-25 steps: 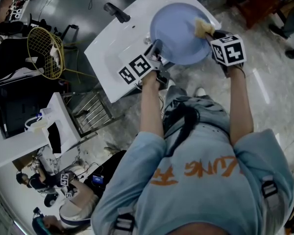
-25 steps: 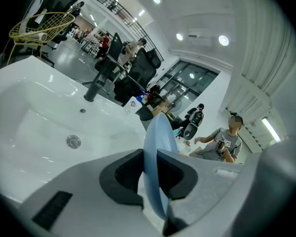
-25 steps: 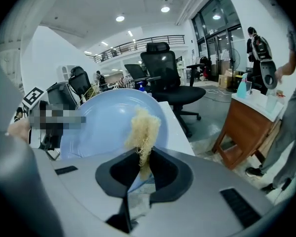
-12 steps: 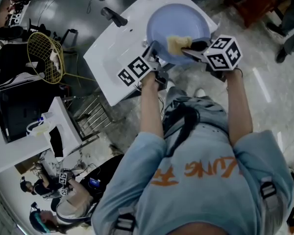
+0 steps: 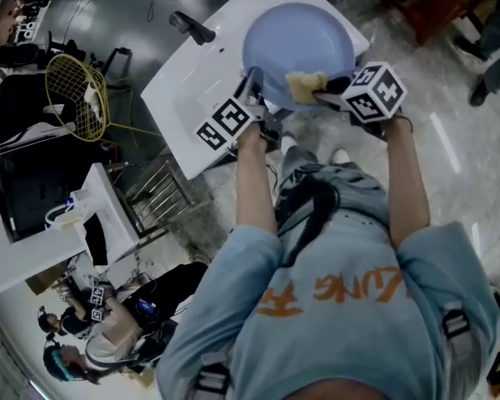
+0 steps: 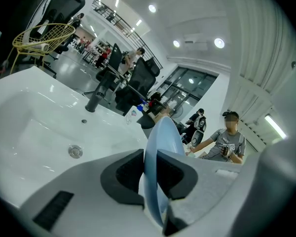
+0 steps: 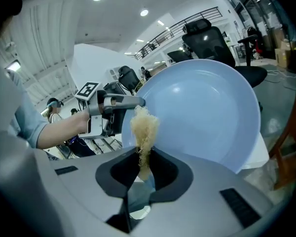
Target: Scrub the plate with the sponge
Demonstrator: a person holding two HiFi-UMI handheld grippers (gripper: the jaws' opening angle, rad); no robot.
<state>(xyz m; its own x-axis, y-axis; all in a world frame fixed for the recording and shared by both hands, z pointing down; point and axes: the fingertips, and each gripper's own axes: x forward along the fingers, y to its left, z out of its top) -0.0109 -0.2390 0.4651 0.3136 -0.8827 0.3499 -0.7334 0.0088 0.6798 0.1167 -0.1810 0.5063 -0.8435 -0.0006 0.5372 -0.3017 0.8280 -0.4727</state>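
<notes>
Looking down in the head view, the left claw pinches the rim of the plate and holds it tilted above the white basin, which lies below and to the left of that claw. The right claw reaches in from the plate's right side, clamped on the sponge. The sponge sits at its tip on the plate's near edge, just right of the left claw's grip.

In the left gripper view, the jaws stand almost together. Their dark pads press both faces of the thin blue plate, which rises edge-on straight ahead. The drain and the faucet lie ahead and to the left.

In the right gripper view, the jaws are nipped narrowly on the pale, fibrous sponge, and most of it sticks up beyond the pads. The plate's hollow face fills the space ahead and to the right. The left claw shows ahead-left on the rim. Whether the tuft actually presses the plate is hard to tell.

Scrubbing looks under way. To do it well, lay the free tuft flat on the face and sweep overlapping arcs towards the far rim, clear of the left claw. Push gently: the rim grip could pivot, and the sponge is held by little. Hold the plate over the basin.
</notes>
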